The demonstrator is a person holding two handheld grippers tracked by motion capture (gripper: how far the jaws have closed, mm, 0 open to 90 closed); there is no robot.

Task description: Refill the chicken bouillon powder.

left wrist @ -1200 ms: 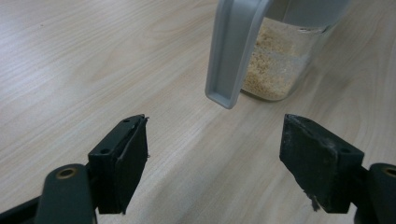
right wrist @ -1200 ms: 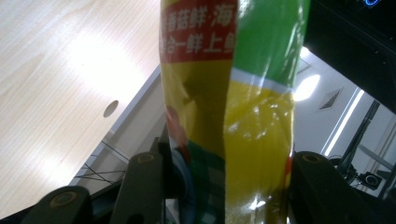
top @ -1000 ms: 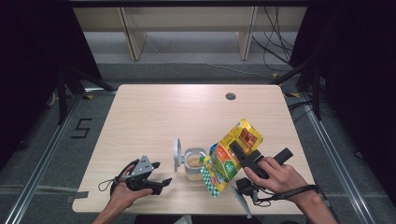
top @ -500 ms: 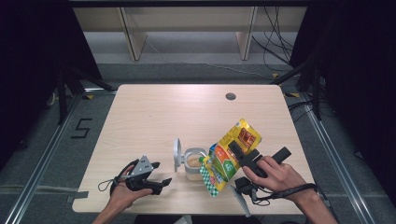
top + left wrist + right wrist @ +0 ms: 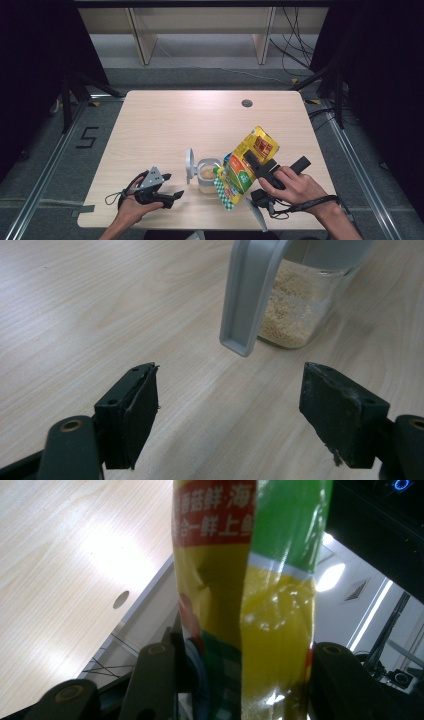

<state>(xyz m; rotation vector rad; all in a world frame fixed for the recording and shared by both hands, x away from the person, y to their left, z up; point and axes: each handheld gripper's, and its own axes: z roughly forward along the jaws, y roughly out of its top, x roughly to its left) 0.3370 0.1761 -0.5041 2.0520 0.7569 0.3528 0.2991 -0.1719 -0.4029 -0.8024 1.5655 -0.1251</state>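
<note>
My right gripper (image 5: 256, 164) is clamped on the yellow-green bag (image 5: 246, 165), tilted with its lower end over the clear jar (image 5: 207, 176) near the table (image 5: 200, 120)'s front edge. The bag's opening is hidden from me. My left gripper (image 5: 170, 186), jaws apart and holding nothing, rests to the jar's left, near its grey lid (image 5: 250, 290); the jar top is cut off there.

Black two-jaw left gripper (image 5: 167, 186) with grey triangular plate, black right gripper (image 5: 252, 162), trailing black cables, bare forearms
</note>
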